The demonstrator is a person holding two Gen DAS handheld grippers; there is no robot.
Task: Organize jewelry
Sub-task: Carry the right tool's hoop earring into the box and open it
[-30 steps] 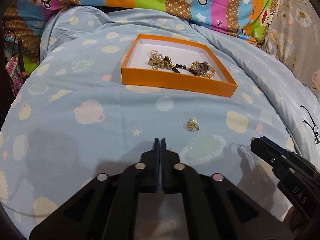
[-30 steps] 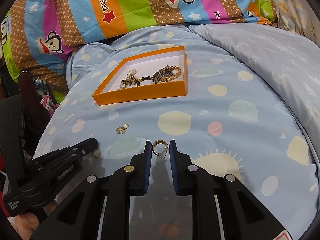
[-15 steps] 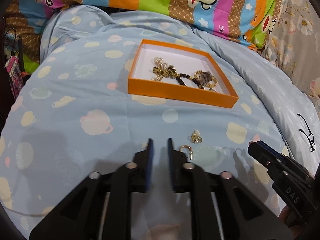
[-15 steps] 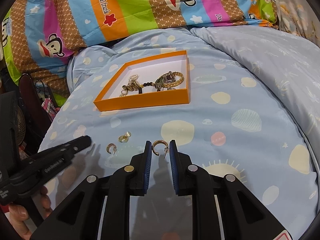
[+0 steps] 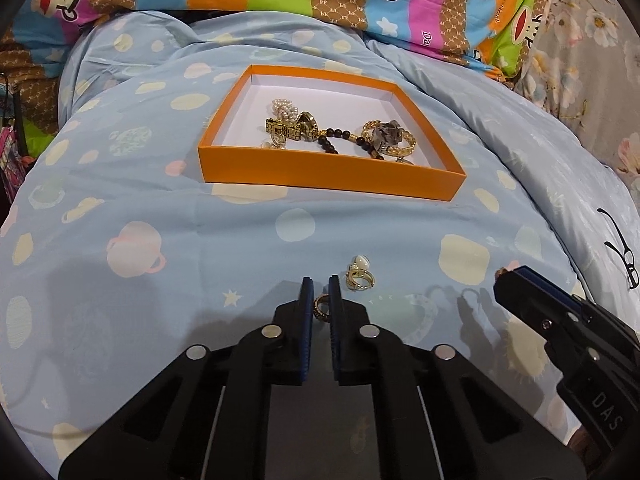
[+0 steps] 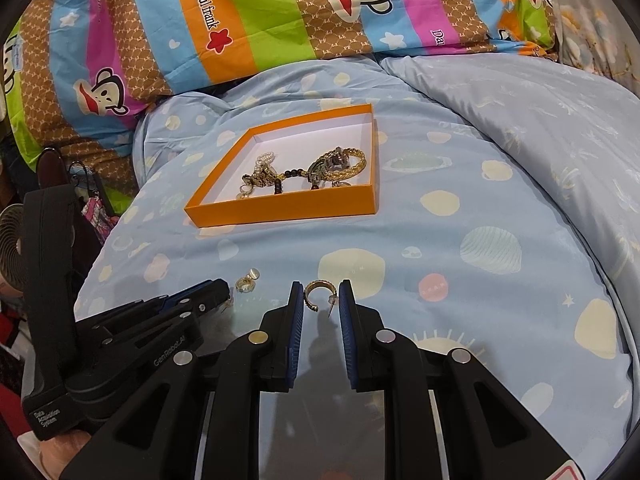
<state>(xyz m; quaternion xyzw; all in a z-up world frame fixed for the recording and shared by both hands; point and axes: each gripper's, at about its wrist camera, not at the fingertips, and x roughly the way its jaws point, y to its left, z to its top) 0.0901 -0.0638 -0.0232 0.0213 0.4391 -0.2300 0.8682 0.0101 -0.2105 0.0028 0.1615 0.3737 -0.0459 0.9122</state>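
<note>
An orange box sits on the blue bedspread and holds a pearl piece, a gold watch, dark beads and a gold bracelet. My left gripper is open around a gold hoop earring lying on the bed. A pearl-topped gold ring lies just right of it. My right gripper is open with a second gold hoop earring between its fingertips. The left gripper's body shows at the lower left of the right wrist view.
A striped monkey-print pillow lies behind the box. A grey-blue quilt rises at the right. A small fan and dark clutter stand beyond the bed's left edge. The right gripper's body is at the lower right.
My left gripper opened from shut, released a hoop earring onto the bed, then moved so the earring lies between its fingers. The right gripper opened slightly wider around its earring.
</note>
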